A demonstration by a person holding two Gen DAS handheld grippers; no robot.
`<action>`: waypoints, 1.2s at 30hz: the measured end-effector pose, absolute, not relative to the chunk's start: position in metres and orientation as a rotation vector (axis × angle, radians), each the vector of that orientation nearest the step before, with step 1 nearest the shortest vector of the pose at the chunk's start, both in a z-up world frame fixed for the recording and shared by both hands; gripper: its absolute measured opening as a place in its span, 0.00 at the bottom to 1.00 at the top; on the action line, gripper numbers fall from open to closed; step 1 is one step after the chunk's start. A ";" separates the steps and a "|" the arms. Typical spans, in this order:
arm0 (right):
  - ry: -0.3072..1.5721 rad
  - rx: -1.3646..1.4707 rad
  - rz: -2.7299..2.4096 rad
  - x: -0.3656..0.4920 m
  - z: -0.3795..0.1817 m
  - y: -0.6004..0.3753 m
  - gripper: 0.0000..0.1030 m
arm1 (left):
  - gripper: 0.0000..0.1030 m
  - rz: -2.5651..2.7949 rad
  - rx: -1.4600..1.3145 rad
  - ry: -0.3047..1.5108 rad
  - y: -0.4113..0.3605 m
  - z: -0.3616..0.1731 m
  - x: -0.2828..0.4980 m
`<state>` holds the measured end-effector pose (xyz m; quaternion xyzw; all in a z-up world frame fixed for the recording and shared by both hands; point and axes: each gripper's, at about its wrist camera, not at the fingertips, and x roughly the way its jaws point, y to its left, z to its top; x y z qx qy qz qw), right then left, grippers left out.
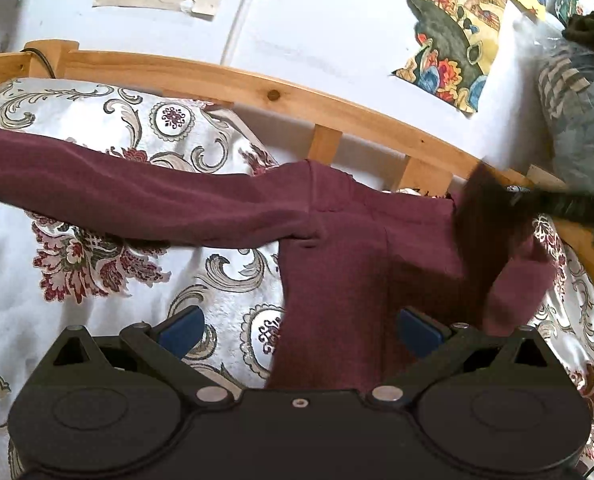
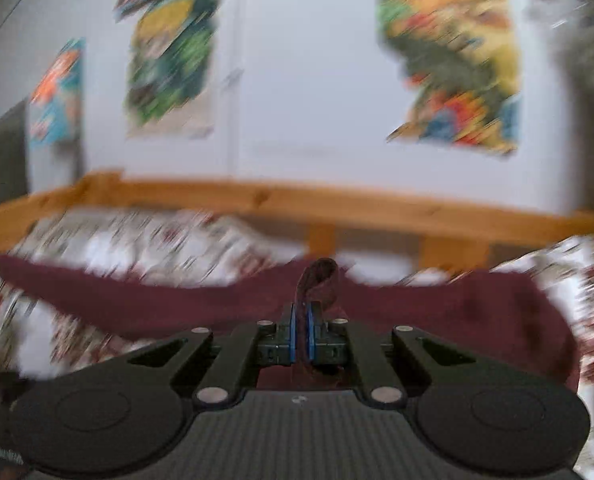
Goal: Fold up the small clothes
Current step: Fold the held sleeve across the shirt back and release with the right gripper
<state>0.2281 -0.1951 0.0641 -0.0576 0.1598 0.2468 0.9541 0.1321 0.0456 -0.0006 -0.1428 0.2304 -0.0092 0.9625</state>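
A: State of the left gripper (image 1: 299,330)?
B: Jaws were spread wide. Blue pads (image 1: 181,330) stood well apart, one over the floral white bedspread (image 1: 97,292), the other over the dark maroon knit garment (image 1: 357,248). Nothing pinched; contact with the cloth could not be told.

A: Right gripper (image 2: 301,338)?
B: Jaws were pressed together on a fold of the same maroon garment. A strip of fabric (image 2: 317,280) ran between the blue pads and stuck up past the fingertips. In the left wrist view the right gripper showed only as a dark blur at the right edge, at the garment's lifted corner.

A: Where was the garment?
B: On the bed. The body lay in front of the left gripper; one long sleeve (image 1: 117,196) stretched out left across the bedspread. The right side was bunched and raised where it was held.

A: Surroundings?
B: Pine bed rail (image 1: 257,88) behind the bedspread, white wall with colourful paper drawings (image 1: 453,40). The right wrist view was heavily motion-blurred, so fine detail could not be read.
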 end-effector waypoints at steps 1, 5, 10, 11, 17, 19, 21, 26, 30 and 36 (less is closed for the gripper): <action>0.347 -0.134 0.524 0.228 0.056 -0.186 0.07 | 0.99 -0.016 -0.293 0.464 0.047 -0.001 0.132; 0.420 -0.192 0.602 0.218 0.029 -0.167 0.08 | 0.99 -0.016 -0.316 0.459 0.051 -0.005 0.134; 0.475 -0.192 0.666 0.209 0.017 -0.165 0.64 | 0.99 -0.021 -0.315 0.463 0.055 -0.011 0.139; 0.469 -0.184 0.666 0.208 0.019 -0.172 0.72 | 0.99 -0.021 -0.315 0.464 0.056 -0.012 0.140; 0.418 -0.173 0.521 0.210 0.039 -0.230 0.86 | 0.99 -0.066 -0.324 0.435 0.060 -0.015 0.149; 0.416 -0.172 0.419 0.221 0.046 -0.256 0.86 | 0.99 -0.082 -0.303 0.430 0.054 -0.018 0.157; 0.415 -0.168 0.314 0.235 0.050 -0.281 0.86 | 0.99 -0.081 -0.266 0.452 0.046 -0.024 0.168; 0.494 -0.125 0.171 0.293 0.041 -0.328 0.72 | 0.99 -0.060 -0.157 0.556 0.034 -0.045 0.180; 0.538 -0.063 0.149 0.329 0.032 -0.348 0.40 | 0.99 -0.072 -0.157 0.599 0.036 -0.056 0.183; 0.481 -0.105 0.018 0.347 0.045 -0.359 0.07 | 0.99 -0.075 -0.163 0.625 0.038 -0.063 0.185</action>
